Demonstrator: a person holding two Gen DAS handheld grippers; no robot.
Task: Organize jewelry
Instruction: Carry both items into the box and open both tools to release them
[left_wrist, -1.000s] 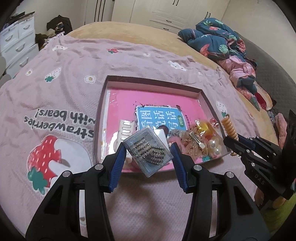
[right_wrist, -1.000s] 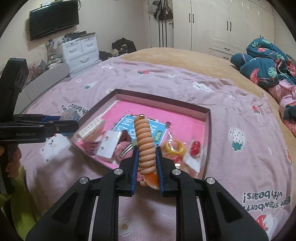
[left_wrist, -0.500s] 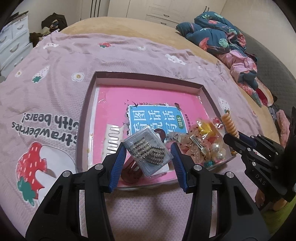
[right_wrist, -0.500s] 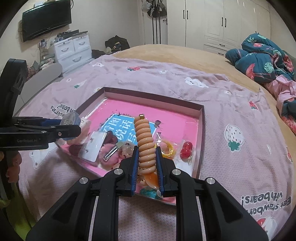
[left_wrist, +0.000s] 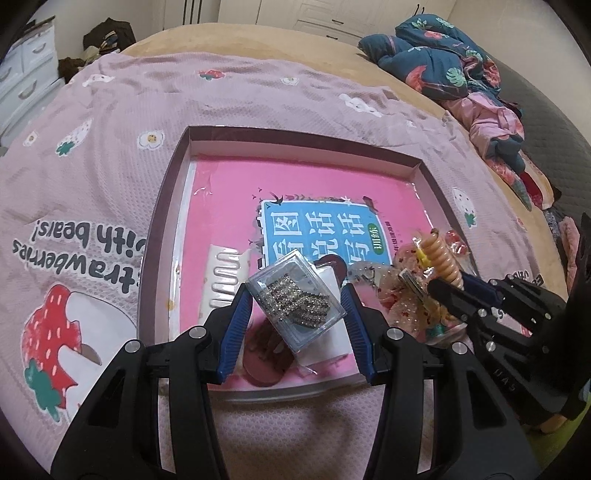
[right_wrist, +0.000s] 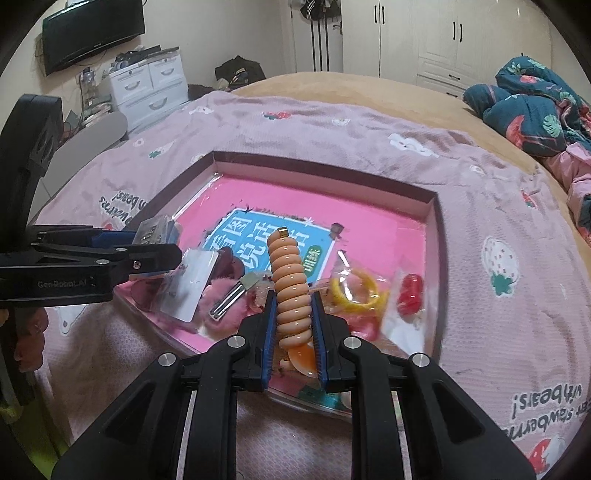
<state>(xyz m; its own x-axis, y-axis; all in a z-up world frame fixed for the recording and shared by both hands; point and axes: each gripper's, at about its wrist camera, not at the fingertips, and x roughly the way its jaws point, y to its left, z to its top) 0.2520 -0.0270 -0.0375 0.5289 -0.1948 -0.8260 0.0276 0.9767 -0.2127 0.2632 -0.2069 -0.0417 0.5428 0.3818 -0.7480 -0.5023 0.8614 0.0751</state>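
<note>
My left gripper (left_wrist: 295, 301) is shut on a clear plastic case (left_wrist: 295, 299) of sparkly rhinestone pieces, held tilted over the near edge of the shallow box (left_wrist: 295, 142). My right gripper (right_wrist: 293, 314) is shut on a peach spiral hair coil (right_wrist: 289, 284) that stands upright above the box's (right_wrist: 436, 236) near right part. The box has a pink floor with a blue printed card (left_wrist: 321, 232). In it lie a white comb (left_wrist: 223, 278), a yellow ring in a bag (right_wrist: 356, 290), a red piece (right_wrist: 410, 293) and a pink fluffy clip (right_wrist: 221, 295). The right gripper (left_wrist: 448, 291) shows at the left wrist view's right side.
The box lies on a pink strawberry-print blanket (left_wrist: 92, 184) over a bed. Crumpled dark floral bedding (right_wrist: 535, 107) is heaped at the far right. White drawers (right_wrist: 147, 88) and a wall television (right_wrist: 92, 33) stand beyond the bed's left side. A hand (right_wrist: 29, 332) holds the left gripper.
Both grippers have come forward and lower over the box, each still gripping its item. The box now looks larger and nearer in both views.
</note>
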